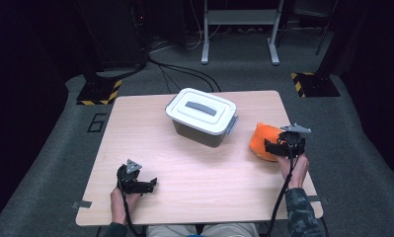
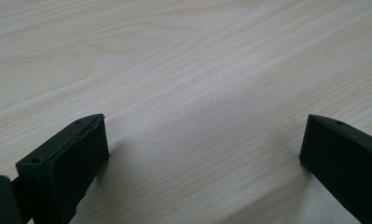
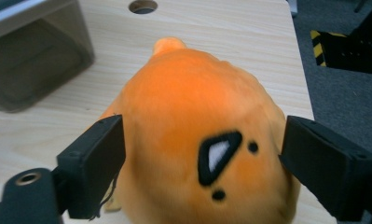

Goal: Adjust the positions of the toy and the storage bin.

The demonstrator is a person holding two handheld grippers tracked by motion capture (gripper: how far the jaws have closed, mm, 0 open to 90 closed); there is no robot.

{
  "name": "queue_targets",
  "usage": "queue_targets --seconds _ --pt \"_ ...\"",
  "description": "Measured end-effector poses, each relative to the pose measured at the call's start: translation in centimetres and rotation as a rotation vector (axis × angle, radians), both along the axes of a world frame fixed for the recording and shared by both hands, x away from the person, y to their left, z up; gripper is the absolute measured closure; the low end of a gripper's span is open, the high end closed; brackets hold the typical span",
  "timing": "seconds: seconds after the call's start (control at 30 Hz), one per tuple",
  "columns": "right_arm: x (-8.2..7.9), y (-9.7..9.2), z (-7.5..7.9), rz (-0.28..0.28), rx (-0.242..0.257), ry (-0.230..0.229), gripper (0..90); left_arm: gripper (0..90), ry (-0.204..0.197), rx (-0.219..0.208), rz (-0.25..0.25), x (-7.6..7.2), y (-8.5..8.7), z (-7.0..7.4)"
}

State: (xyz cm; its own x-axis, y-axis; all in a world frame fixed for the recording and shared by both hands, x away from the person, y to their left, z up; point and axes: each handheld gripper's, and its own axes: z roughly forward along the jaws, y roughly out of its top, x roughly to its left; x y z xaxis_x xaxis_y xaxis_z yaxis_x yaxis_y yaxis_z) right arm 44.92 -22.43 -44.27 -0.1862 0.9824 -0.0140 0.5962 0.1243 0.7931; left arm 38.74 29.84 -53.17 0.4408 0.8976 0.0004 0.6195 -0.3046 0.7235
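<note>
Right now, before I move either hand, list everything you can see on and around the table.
plush toy: one, orange with a black-and-white patch, right side of the table, between the right jaws
box: one, grey with a white lid and grey handle, lid on, far middle of the table
table: one, light wood, with a round hole near its far edge in the right gripper view
floor stands: two, black with yellow-black stripes, beyond the far corners
frame: one, white metal, on the floor behind
cables: several, black, on the grey floor
left gripper: one, black, near left, jaws wide, nothing between them
right gripper: one, black, jaws astride the toy, right pad apart from it, left contact unclear
</note>
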Motion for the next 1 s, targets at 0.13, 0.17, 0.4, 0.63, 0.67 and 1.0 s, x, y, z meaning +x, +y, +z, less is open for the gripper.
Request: queue_targets --seconds 0.13,0.17,0.4,0.63,0.67,1.0 --pt "-1.5 0.2 0.2 0.041 0.018 -0.027 8.8 0.7 0.001 0.003 -0.001 0.0 0.0 0.0" --pt "-1.9 0.3 0.2 0.05 0.02 -0.035 8.5 0.7 0.002 0.003 -0.002 0.0 0.0 0.0" --pt "-4.6 1.6 0.2 0.142 0.03 -0.075 4.2 0.6 0.003 0.001 -0.001 0.0 0.0 0.0" --pt "-6.8 3.5 -1.2 0.244 0.04 -0.083 0.8 0.6 0.011 0.004 -0.006 0.1 0.1 0.1" --pt "-7.0 3.9 -1.5 0.256 0.042 -0.08 0.2 0.6 0.01 0.003 -0.004 0.1 0.1 0.1" --pt "-7.1 8.1 -6.2 0.404 0.019 -0.006 0.0 0.1 0.005 0.001 -0.005 0.3 0.0 0.0"
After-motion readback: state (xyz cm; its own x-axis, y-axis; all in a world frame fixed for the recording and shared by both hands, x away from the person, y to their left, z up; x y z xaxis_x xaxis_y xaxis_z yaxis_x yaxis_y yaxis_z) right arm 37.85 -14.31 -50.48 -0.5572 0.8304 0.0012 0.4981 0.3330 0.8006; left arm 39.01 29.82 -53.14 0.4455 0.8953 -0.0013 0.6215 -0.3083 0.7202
